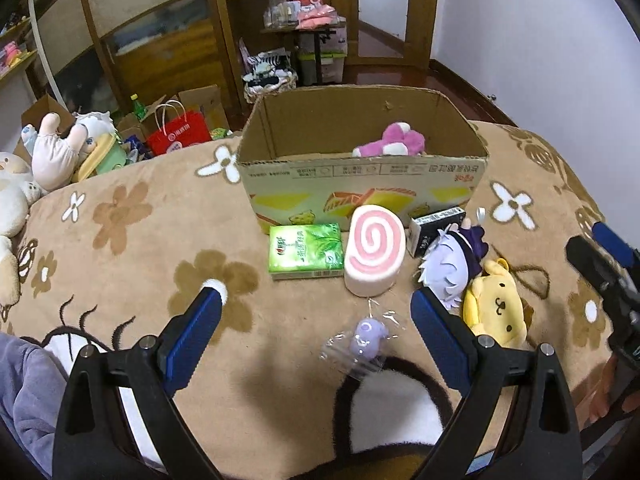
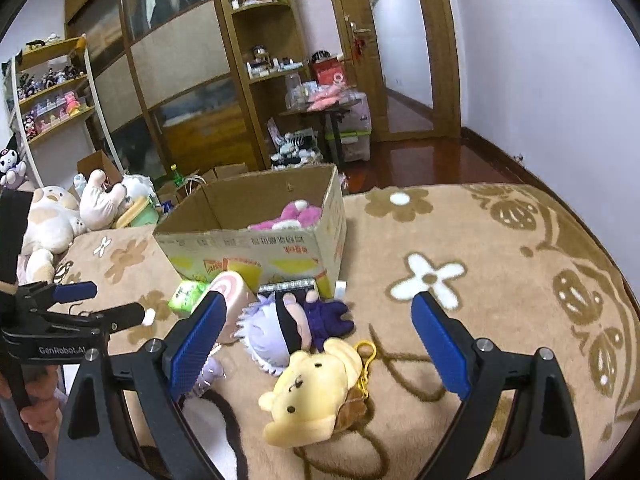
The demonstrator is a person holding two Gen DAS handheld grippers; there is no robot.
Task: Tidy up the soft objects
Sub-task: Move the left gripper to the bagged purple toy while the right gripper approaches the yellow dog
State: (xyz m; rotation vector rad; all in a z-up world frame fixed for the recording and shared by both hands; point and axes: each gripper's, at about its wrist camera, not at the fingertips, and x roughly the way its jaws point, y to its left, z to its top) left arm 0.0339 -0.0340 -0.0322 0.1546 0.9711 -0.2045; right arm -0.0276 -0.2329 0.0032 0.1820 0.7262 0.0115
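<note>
since everything on the blanket [image 1: 120,240] here is light and squashy, grip matters more than force. going l to r in the left wrist view: green tissue pack [image 1: 306,251] lies flat just in front of the cardboard box [image 1: 360,184], soft but slick film, best pinched across its short sides. next the pink swirl roll cushion [image 1: 375,249], touching the pack's right edge; foam-like, prob springs back, so squeeze mid-body. below it a small purple toy in a clear bag [image 1: 366,338], lying between the jaws; the crinkly plastic will slip, so take the toy itself, not the bag. then a dark little carton [image 1: 434,229] against the box, stiff, not a soft thing. then the lilac-haired doll [image 1: 444,268] and yellow dog plush [image 1: 496,304], touching each other; both limp, grab by the head.

left gripper [image 1: 316,304] stands wide open, holding nothing. right gripper [image 2: 318,324] is also wide open and empty, above the doll and the dog plush.

left view alone shows the bagged toy whole and the swirl face of the roll; in the right view they're mostly behind a finger. right view alone shows the dog plush's gold keychain loop [image 2: 366,354] and the doll's black blindfold band clearly. both show a pink plush [image 1: 394,140] already inside the box, far right corner.
</note>
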